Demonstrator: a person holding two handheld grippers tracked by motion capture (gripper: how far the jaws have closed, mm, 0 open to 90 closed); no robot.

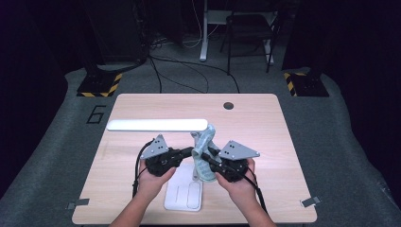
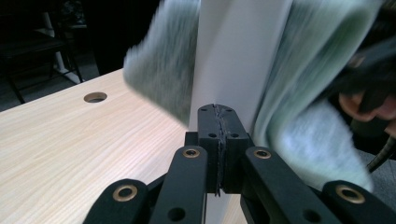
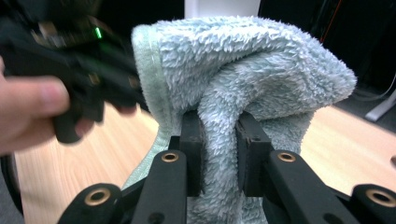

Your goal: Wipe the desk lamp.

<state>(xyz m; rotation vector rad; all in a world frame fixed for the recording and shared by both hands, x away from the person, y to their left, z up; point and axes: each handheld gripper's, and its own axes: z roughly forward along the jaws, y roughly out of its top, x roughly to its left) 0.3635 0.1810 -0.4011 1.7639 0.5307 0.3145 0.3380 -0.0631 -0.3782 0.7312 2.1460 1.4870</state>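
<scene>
Towel [image 3: 243,79], pale blue-green terry, hangs wrapped around the white upright stem [image 2: 238,51] of a desk lamp standing near the middle of the light wood table [image 1: 265,123]. Right gripper [image 3: 219,140] has its jaws pinched on a fold of that towel, pile bunched between the pads. Left gripper [image 2: 218,122] has its jaws pressed flat together with nothing between them, tips right up against the lamp stem; touching or not, can't tell. In the left gripper view the towel is blurred on both sides of the stem. From the high view both grippers sit close together at the stem, left gripper [image 1: 182,153] on one side and right gripper [image 1: 208,158] on the other, above the lamp's white base [image 1: 183,194]. Lamp's long white head [image 1: 156,125] runs level out to the left. Round cable hole [image 1: 228,105] sits toward the table's far edge.
</scene>
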